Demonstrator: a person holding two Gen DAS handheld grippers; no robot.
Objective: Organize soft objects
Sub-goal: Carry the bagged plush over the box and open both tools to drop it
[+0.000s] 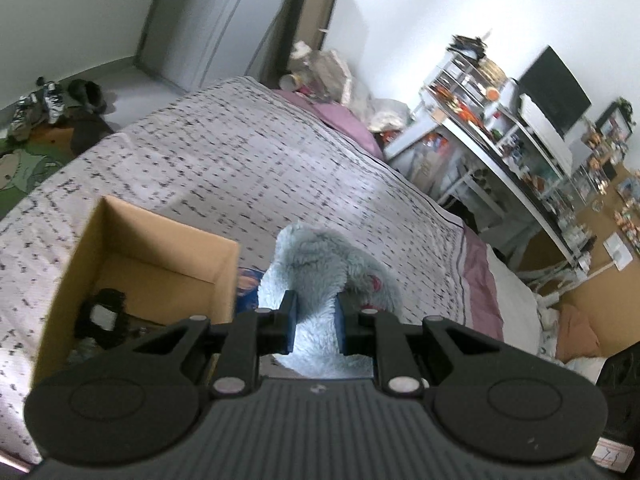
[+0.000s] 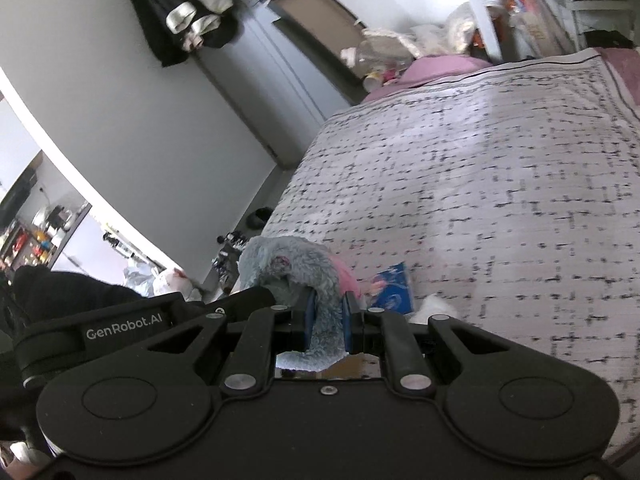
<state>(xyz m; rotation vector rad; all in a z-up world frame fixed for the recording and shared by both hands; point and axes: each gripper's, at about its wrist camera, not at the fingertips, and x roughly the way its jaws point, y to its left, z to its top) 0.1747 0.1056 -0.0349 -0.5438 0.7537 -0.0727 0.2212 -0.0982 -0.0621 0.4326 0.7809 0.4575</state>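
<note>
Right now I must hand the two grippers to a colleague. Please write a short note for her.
Left gripper: shut on the grey plush toy.
Right gripper: shut on the same toy.
The toy hangs above the bed, just right of the open cardboard box.
Done: toy lifted.
Left: put it in the box, probably. A blue item lies on the bed.
</note>
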